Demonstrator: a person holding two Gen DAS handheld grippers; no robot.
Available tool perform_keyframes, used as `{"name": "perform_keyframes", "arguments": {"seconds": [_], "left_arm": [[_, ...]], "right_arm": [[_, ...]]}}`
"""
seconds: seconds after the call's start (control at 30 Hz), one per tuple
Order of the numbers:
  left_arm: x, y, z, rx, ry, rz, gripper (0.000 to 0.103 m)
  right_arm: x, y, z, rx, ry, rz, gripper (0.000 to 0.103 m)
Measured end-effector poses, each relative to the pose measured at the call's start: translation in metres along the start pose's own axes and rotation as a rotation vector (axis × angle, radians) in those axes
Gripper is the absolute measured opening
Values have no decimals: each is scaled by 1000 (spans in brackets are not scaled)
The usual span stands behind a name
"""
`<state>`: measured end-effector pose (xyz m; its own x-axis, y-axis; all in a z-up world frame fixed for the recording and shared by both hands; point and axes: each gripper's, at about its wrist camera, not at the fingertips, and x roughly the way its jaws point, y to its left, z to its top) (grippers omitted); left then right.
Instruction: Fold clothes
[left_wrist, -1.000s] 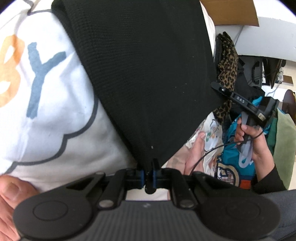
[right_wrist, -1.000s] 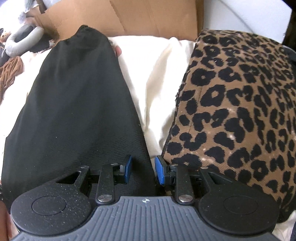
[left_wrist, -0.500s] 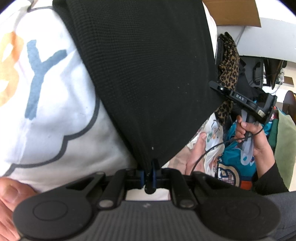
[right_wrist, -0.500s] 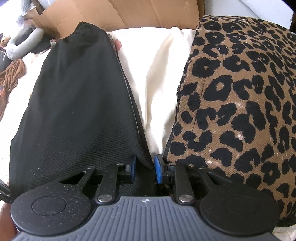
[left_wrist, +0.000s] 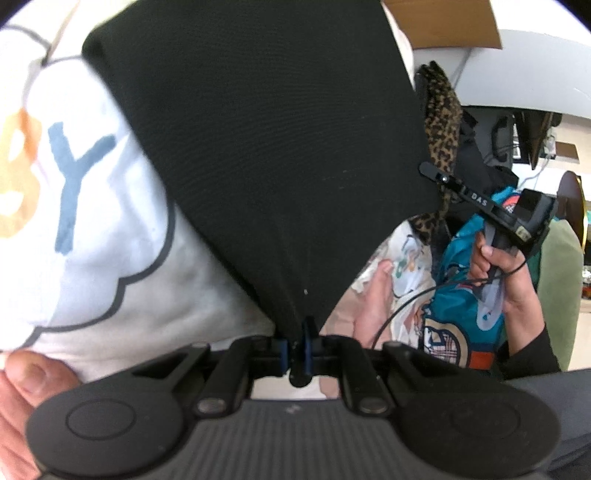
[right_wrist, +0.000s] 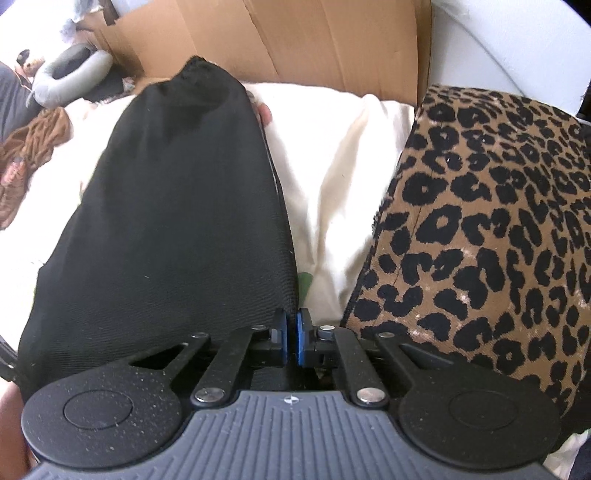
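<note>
A black knit garment (left_wrist: 277, 155) fills the left wrist view and narrows to a corner pinched in my left gripper (left_wrist: 295, 347), which is shut on it. In the right wrist view the same black garment (right_wrist: 177, 221) stretches away on the left. My right gripper (right_wrist: 290, 338) has its blue pads closed on the garment's near edge. The right gripper also shows in the left wrist view (left_wrist: 491, 214), held by a hand at the garment's far corner.
A white cloth with a blue letter and a cloud outline (left_wrist: 92, 206) lies under the garment. A leopard-print garment (right_wrist: 480, 229) lies on the right over cream fabric (right_wrist: 340, 177). A cardboard box (right_wrist: 295, 40) stands behind. Teal clothing (left_wrist: 458, 295) is piled by the hand.
My right gripper's pads have closed from open onto the edge of the black garment. The left gripper has stayed shut on its corner, and the garment has shifted slightly.
</note>
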<state>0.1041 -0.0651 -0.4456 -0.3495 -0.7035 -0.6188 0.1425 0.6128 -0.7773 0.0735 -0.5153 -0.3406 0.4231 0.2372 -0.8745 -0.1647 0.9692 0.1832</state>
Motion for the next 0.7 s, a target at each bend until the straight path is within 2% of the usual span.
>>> {"name": "perform_keyframes", "arguments": {"seconds": [0.33, 0.7], "left_arm": [[-85, -36, 15, 85, -63, 58, 8], [-147, -69, 1, 104, -127, 126, 8]], "right_arm": [[-29, 8, -6, 47, -8, 80, 2], [-43, 31, -17, 131, 39, 240, 2]]}}
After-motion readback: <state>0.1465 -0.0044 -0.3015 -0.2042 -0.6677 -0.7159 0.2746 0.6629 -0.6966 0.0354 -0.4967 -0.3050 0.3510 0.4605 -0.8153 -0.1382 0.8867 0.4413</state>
